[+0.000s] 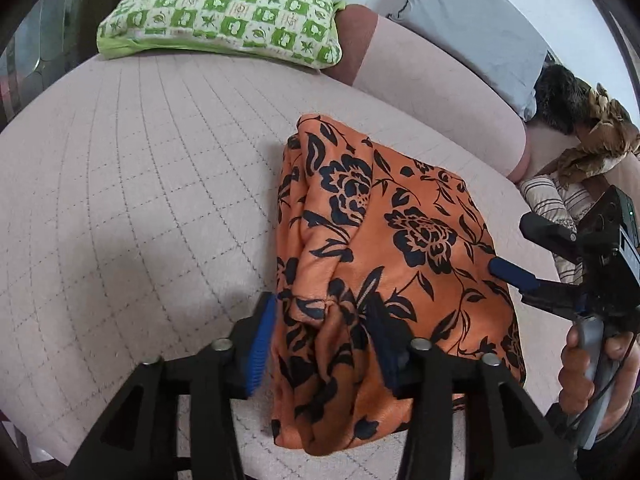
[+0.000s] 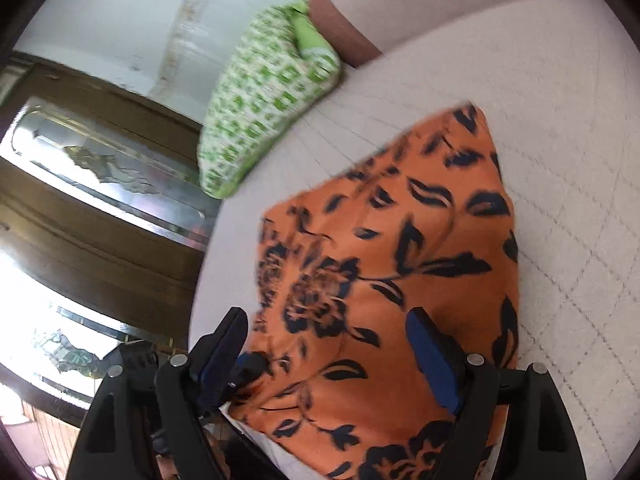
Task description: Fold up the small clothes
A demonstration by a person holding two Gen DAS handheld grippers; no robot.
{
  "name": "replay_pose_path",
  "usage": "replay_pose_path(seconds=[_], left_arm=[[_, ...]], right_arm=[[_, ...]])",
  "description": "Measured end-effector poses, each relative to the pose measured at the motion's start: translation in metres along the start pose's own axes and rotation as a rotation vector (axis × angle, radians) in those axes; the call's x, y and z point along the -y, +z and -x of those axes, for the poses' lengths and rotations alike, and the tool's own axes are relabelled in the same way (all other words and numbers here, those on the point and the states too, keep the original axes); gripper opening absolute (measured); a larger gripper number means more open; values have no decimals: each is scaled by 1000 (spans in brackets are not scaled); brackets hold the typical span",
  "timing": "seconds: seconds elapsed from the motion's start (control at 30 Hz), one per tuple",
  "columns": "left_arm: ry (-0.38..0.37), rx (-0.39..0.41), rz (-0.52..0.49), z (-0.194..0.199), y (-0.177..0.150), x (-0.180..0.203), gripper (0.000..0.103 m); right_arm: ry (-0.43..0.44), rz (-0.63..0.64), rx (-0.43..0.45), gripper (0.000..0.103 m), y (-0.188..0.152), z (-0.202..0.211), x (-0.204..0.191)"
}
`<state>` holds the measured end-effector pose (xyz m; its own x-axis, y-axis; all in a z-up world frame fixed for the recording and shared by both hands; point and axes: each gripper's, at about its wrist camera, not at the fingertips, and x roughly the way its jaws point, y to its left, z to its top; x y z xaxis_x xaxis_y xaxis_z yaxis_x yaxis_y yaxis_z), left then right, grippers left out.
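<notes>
An orange cloth with a black flower print (image 1: 384, 264) lies folded on the pale quilted bed (image 1: 140, 184). My left gripper (image 1: 324, 344) straddles its near bunched end, jaws wide apart, blue pads on either side of the fabric. My right gripper (image 1: 516, 272) reaches in from the right, a blue pad tip resting at the cloth's right edge. In the right wrist view the cloth (image 2: 400, 264) fills the middle and my right gripper (image 2: 332, 356) stands wide open over it, one finger on the fabric.
A green-and-white patterned pillow (image 1: 224, 12) lies at the bed's head, also in the right wrist view (image 2: 264, 100). A grey pillow (image 1: 472, 20), dark and brown clothes (image 1: 592, 128) and a striped garment (image 1: 552, 200) sit at the right. A wooden glass-panelled door (image 2: 92, 208) stands beyond the bed's edge.
</notes>
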<state>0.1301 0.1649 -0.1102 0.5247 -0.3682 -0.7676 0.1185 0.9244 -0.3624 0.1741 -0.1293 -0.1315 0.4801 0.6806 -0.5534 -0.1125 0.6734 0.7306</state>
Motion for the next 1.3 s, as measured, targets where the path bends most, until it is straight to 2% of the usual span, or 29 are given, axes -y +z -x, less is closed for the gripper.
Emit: replay_pose_path(seconds=[0.07, 0.17, 0.23, 0.37, 0.43, 0.5, 0.6, 0.73, 0.83, 0.9, 1.0, 1.07, 1.1, 1.2, 1.3], left_arm=[[31, -28, 1, -7, -1, 0, 51], [29, -29, 20, -2, -2, 1, 51], [56, -1, 9, 7, -2, 3, 60], [84, 23, 0, 23, -4, 6, 62], [92, 25, 1, 27, -6, 8, 62], [101, 23, -1, 27, -7, 11, 62], [104, 32, -3, 33, -9, 12, 63], [110, 45, 7, 37, -11, 10, 68], [133, 17, -13, 26, -17, 10, 68], [170, -23, -31, 17, -21, 9, 68], [134, 22, -15, 26, -18, 4, 68], [85, 74, 4, 36, -7, 0, 74], [75, 88, 7, 36, 1, -1, 81], [114, 70, -8, 21, 18, -2, 82], [130, 14, -6, -7, 27, -5, 82]], right_arm=[[-36, -28, -60, 86, -8, -18, 15], [-29, -24, -30, 86, -8, -10, 11], [-33, -17, -13, 86, -11, 1, -1], [-34, 75, 10, 86, -31, 19, -22], [-53, 37, -40, 86, -40, 9, -9], [-19, -25, -61, 86, -41, 2, 7], [-27, -63, -62, 86, -32, 15, -5], [11, 37, -30, 87, -32, 27, -26], [-29, -52, -116, 90, -43, 2, 7], [10, -77, -78, 89, -44, 9, 8], [1, -31, -16, 90, -34, 31, -8], [-32, 6, 58, 89, -25, 50, -9], [-49, 7, 92, 89, -20, 59, -4], [-106, -75, 91, 90, -10, 63, 31], [-105, -149, 58, 90, -4, 48, 59]])
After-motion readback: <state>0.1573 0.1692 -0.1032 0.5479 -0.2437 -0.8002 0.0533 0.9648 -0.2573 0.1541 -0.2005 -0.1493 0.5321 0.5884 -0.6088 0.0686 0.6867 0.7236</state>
